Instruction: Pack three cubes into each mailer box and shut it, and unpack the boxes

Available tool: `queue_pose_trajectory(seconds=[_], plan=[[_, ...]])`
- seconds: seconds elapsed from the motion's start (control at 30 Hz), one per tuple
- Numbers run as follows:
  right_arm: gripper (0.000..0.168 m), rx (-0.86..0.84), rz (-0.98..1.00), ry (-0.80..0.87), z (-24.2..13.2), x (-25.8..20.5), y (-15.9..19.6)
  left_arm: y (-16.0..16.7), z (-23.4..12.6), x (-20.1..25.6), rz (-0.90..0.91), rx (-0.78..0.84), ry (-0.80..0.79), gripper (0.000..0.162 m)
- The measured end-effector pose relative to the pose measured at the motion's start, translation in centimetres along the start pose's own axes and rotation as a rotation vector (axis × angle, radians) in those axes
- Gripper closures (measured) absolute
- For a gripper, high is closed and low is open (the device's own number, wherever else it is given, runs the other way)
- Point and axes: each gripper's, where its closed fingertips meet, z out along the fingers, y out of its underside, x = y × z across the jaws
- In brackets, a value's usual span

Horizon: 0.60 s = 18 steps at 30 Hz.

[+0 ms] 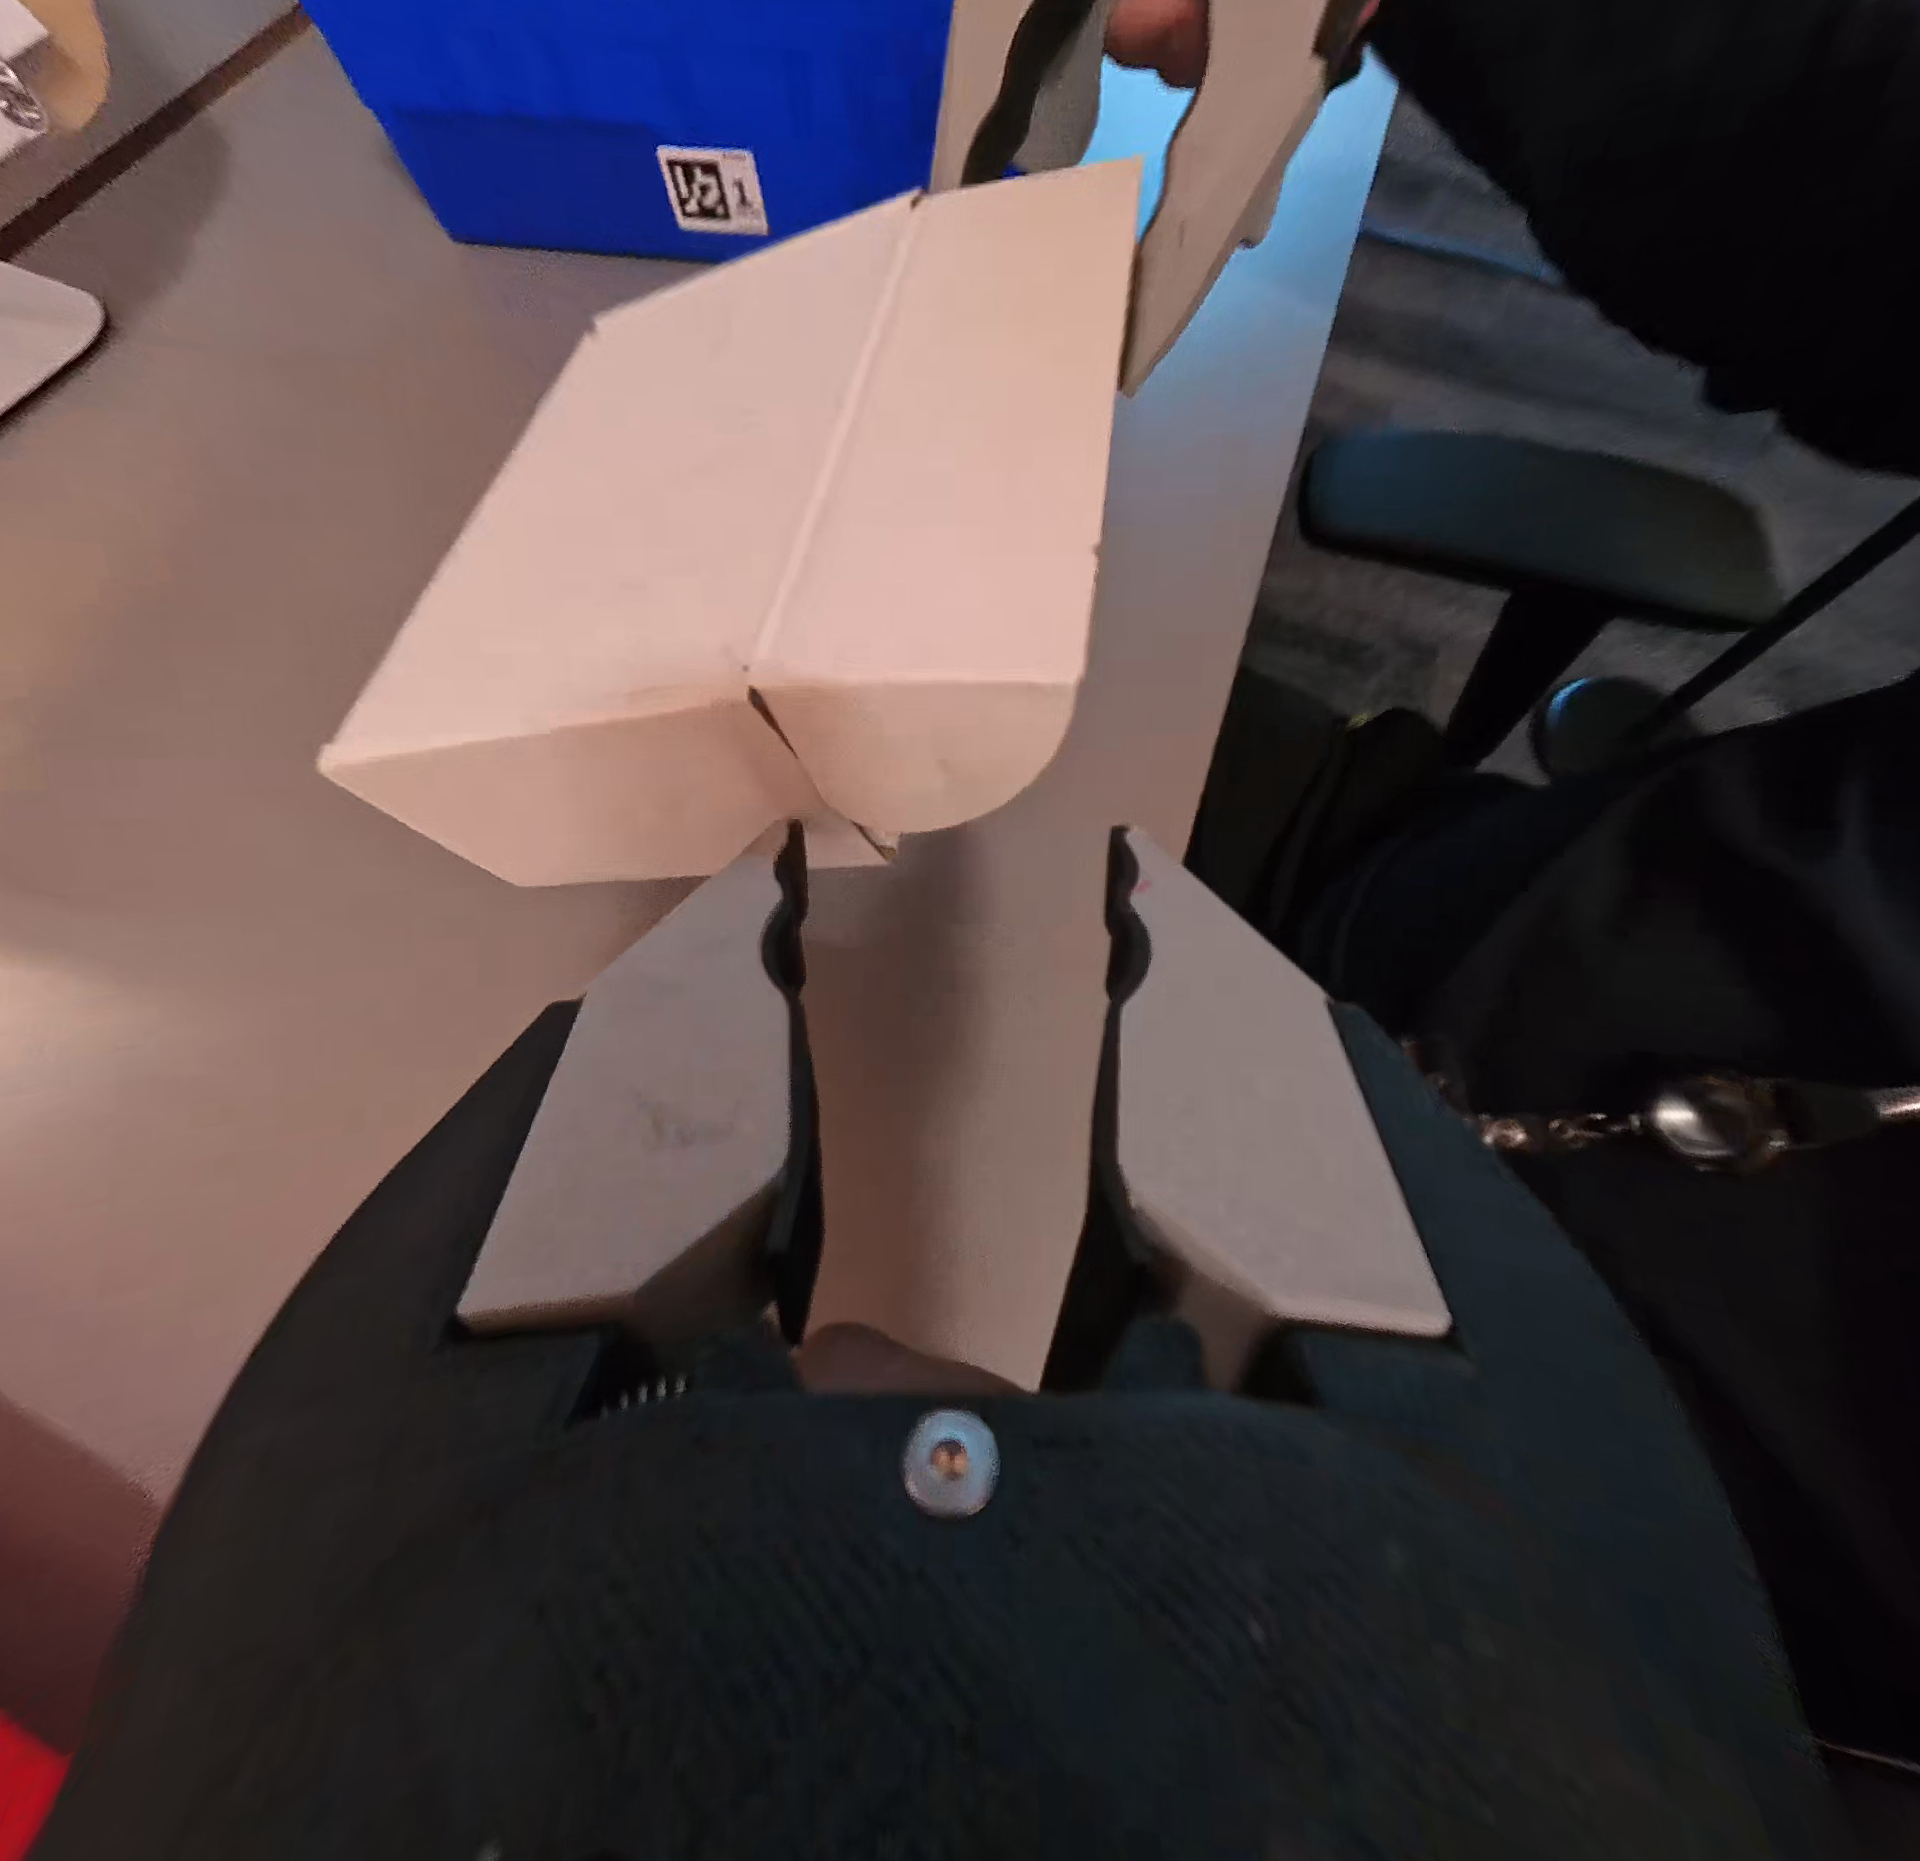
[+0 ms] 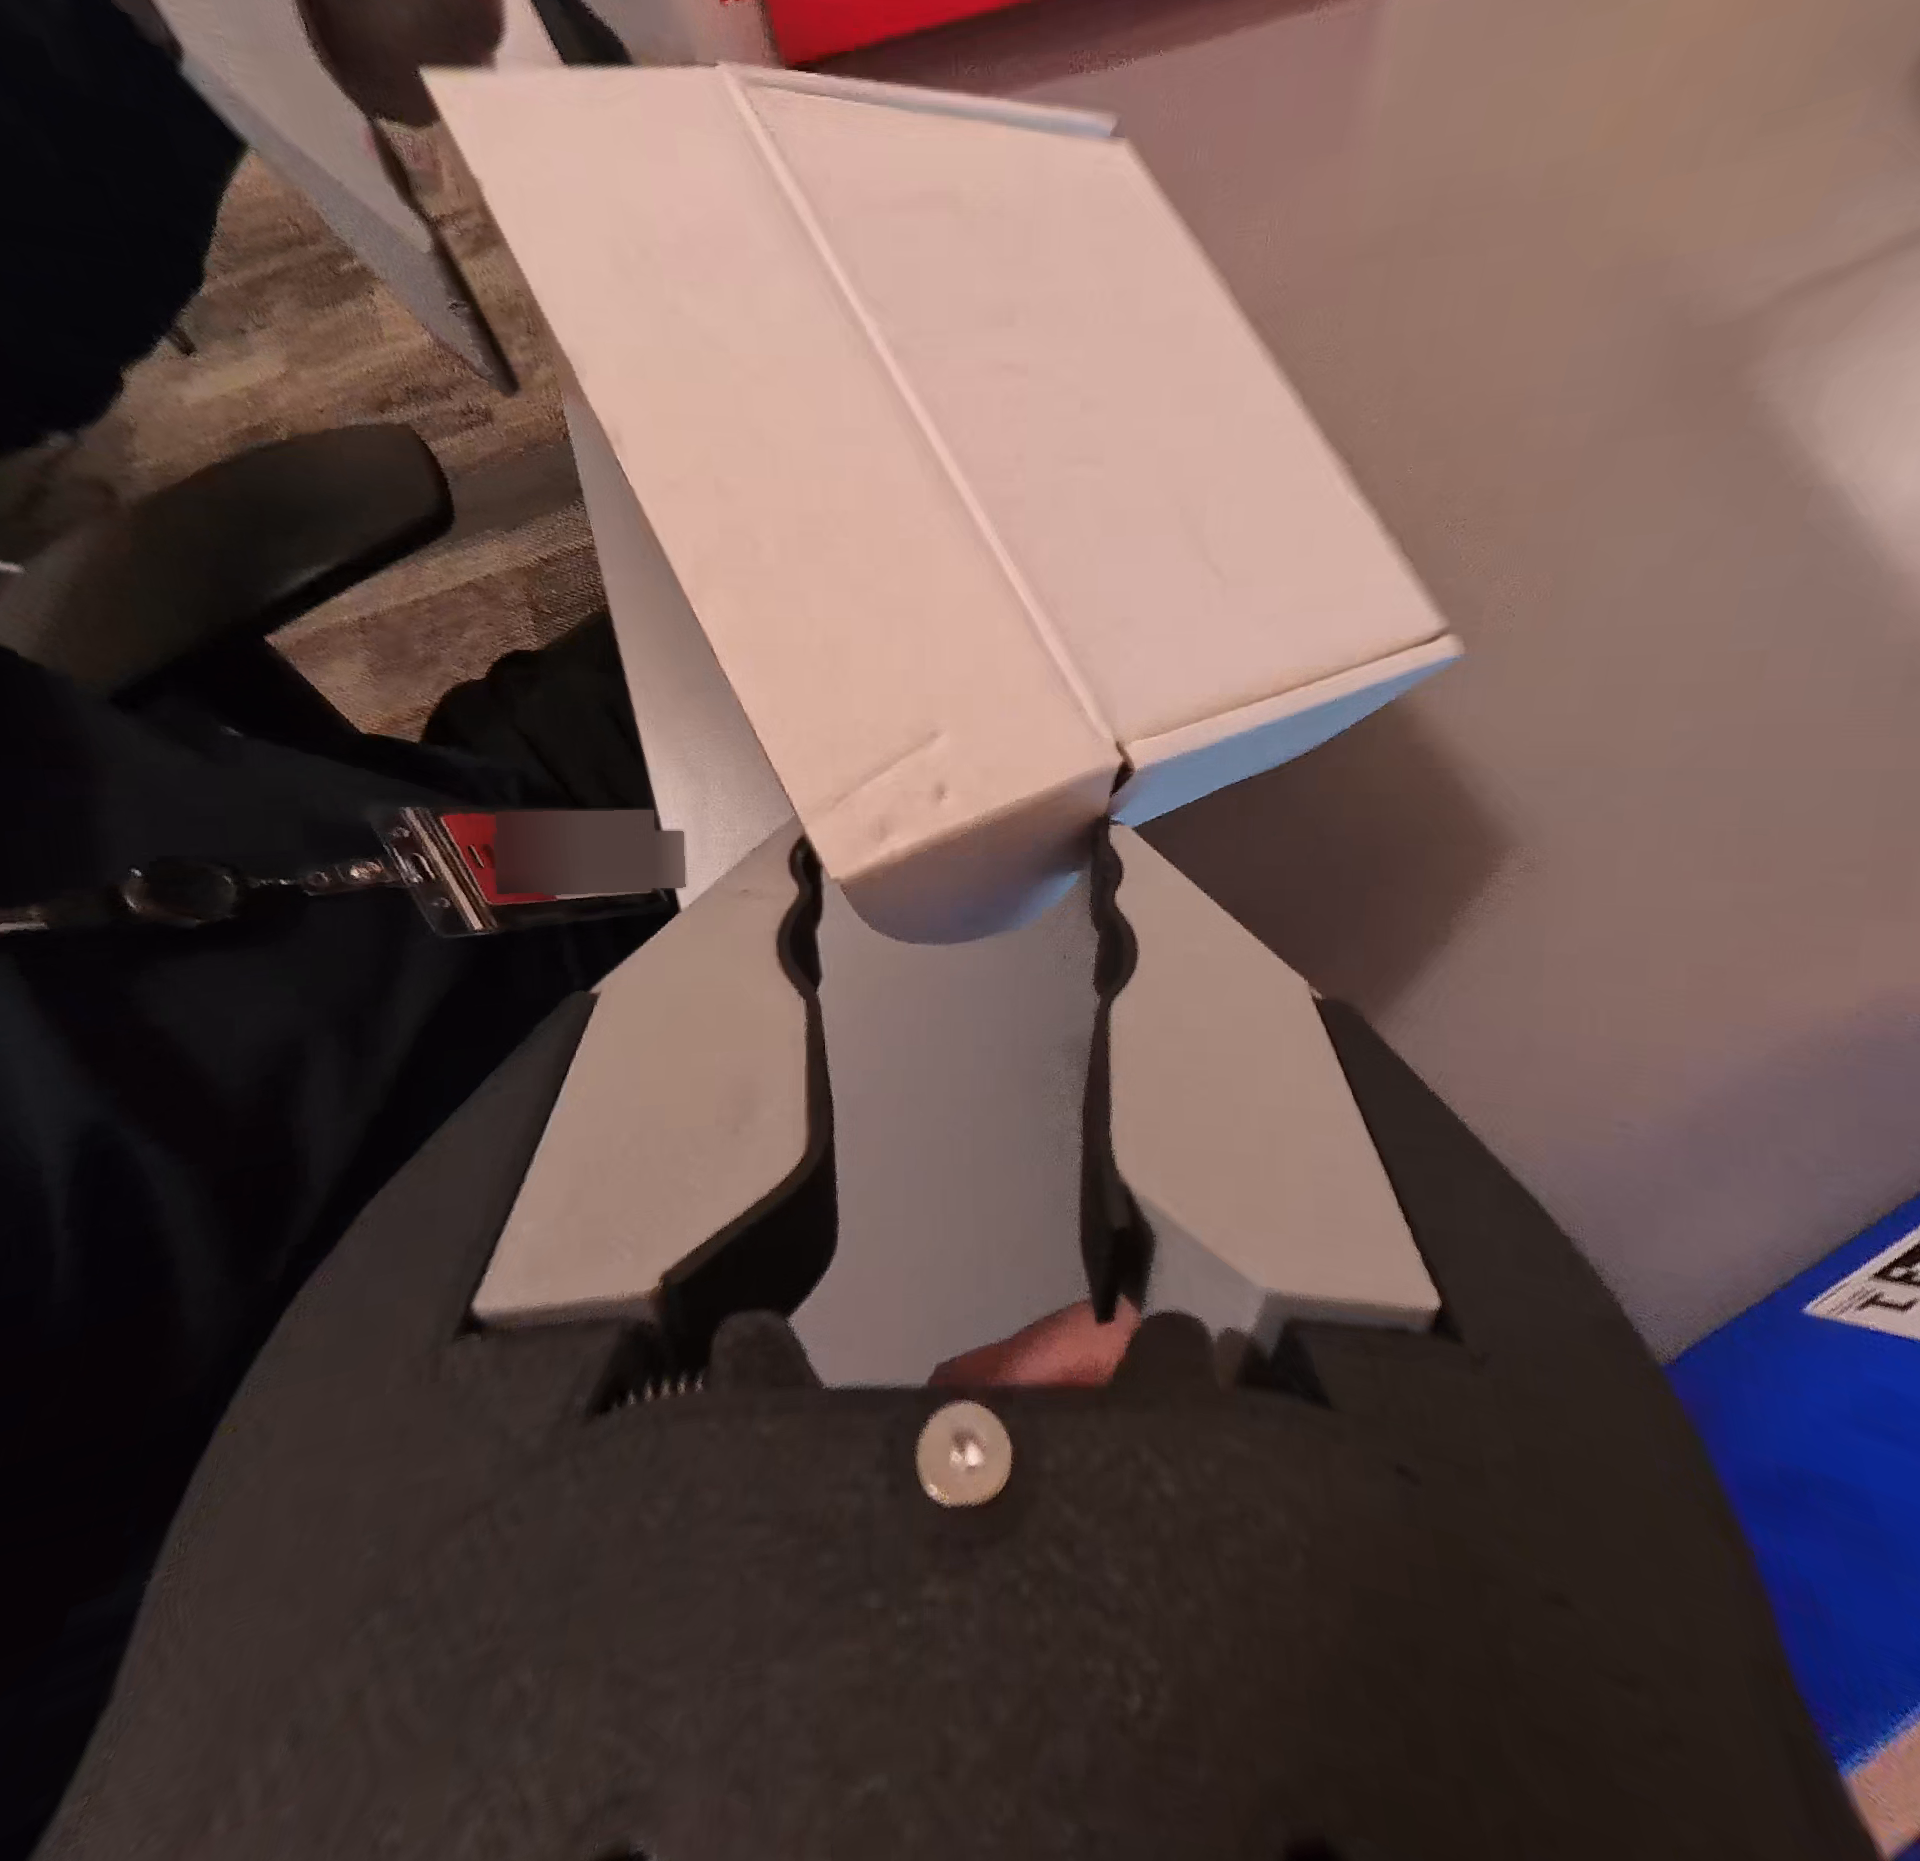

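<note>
The white mailer box (image 1: 748, 564), closed, sits mid-frame, tilted above the grey surface (image 1: 208, 668). Both the left gripper (image 1: 951, 845) and right gripper (image 2: 951, 861) have jaws spread, at opposite ends. Light, stiff cardboard, probably crushable; hold the folded end edges.

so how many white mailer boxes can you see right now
1. The white mailer box sits closed and tilted between the two tools, over the table's near edge. Others may lie out of view.
</note>
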Motion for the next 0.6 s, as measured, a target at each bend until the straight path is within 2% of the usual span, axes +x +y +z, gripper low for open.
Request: queue_pose_trajectory(seconds=[0.17, 0.4, 0.6], plan=[[0.124, -0.037, 0.169, -0.131, 0.1, -0.1, 0.3, -0.3, 0.2, -0.8, -0.061, 0.041, 0.004, 0.107], [0.123, 0.013, 0.254, -0.084, 1.0, 3.3, -1.3, 0.3, 1.1, -2.5, -0.144, 0.053, 0.005, 0.107], [0.123, 0.014, 0.240, -0.042, 2.2, 5.2, -2.1, 0.3, 1.3, -5.0, -0.175, 0.042, -0.053, 0.108]])
